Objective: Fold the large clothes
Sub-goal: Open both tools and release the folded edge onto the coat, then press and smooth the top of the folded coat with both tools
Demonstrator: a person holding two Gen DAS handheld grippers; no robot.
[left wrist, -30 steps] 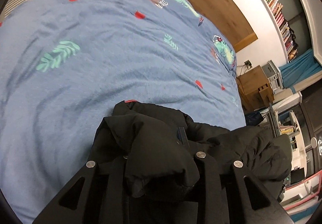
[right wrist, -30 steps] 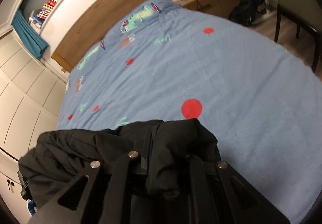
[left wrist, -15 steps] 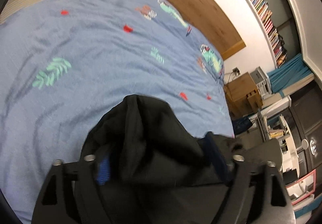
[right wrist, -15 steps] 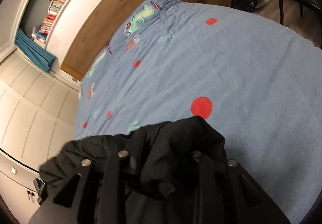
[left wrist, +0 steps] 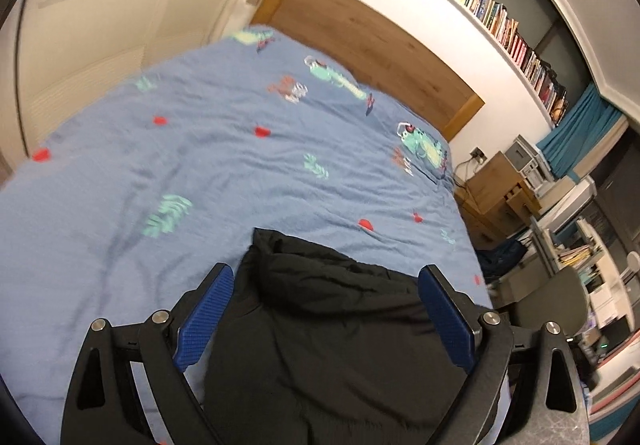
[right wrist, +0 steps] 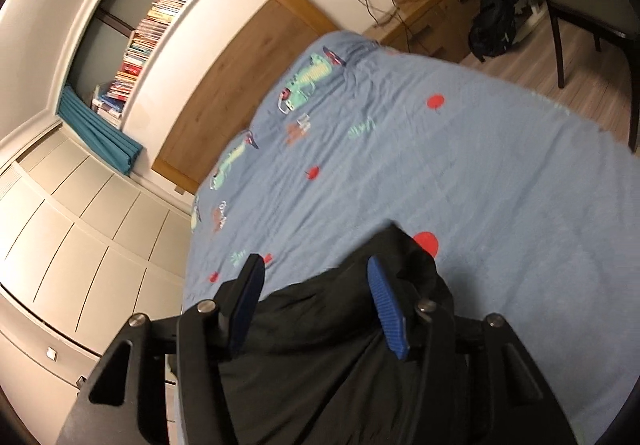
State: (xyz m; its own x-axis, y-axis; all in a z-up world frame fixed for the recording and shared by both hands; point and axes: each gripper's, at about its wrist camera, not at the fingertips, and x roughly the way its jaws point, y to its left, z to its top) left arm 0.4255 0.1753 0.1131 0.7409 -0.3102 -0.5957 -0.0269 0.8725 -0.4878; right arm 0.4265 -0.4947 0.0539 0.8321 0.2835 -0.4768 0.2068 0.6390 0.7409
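Observation:
A black padded jacket (left wrist: 332,325) lies on the blue patterned bedspread (left wrist: 200,165) near the bed's foot. My left gripper (left wrist: 326,277) hovers above it, jaws still opening wide; the blue pads (left wrist: 208,309) stand clear of the fabric on both sides. In the right wrist view the same jacket (right wrist: 328,345) lies under my right gripper (right wrist: 316,269), whose jaws are opening too. Its blue pads (right wrist: 386,309) are off the cloth, and the jacket fills the space below and between them.
A wooden headboard (left wrist: 372,41) and a long bookshelf (left wrist: 492,9) lie beyond the bed. Cream wardrobe doors (right wrist: 72,221) run along one side. A wooden bedside unit (left wrist: 496,189), a dark backpack (right wrist: 492,25) and a dark chair (right wrist: 592,41) stand on the other side.
Both grippers were shut on bunched jacket fabric; they have let go, opened and risen. The jacket has dropped flat onto the bedspread.

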